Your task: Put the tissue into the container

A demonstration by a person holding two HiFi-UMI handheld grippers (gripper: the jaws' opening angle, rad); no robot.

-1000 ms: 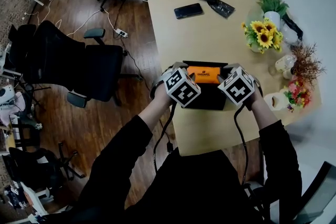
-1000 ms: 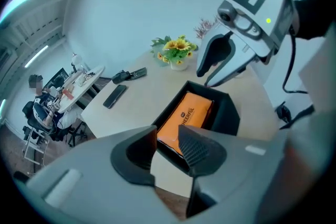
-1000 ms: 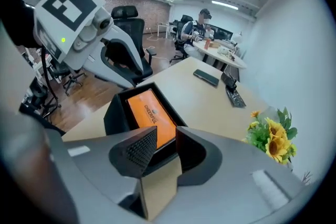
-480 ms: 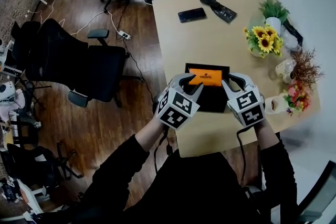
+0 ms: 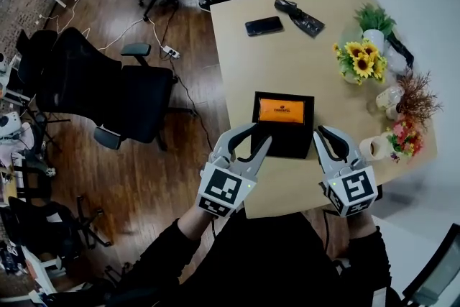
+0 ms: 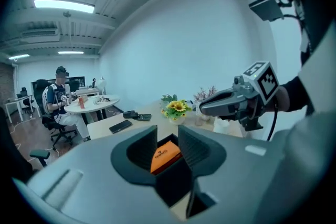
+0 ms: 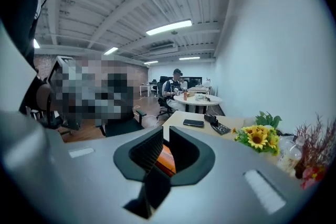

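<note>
An orange tissue pack (image 5: 282, 111) lies inside the black container (image 5: 284, 144) on the wooden table (image 5: 302, 61). My left gripper (image 5: 259, 134) hovers at the container's near left corner, shut and empty. My right gripper (image 5: 324, 133) hangs just off the container's near right side; its jaws have just been closing with nothing between them. In the left gripper view, the left gripper (image 6: 168, 139) frames the tissue pack (image 6: 165, 157) beyond its jaws, and the right gripper shows at the right. The right gripper view shows the right gripper (image 7: 165, 139) with the pack (image 7: 167, 161) behind it.
A phone (image 5: 263, 26) and a black object (image 5: 299, 16) lie at the table's far end. Sunflowers (image 5: 357, 61), a potted plant (image 5: 374, 19), dried flowers (image 5: 413, 93) and a white pot (image 5: 374, 148) line the right side. Black office chairs (image 5: 108, 93) stand left of the table.
Both grippers have lifted away from the container's sides and drawn back toward me. The right gripper's jaws have closed. The tissue pack stays in the container.
</note>
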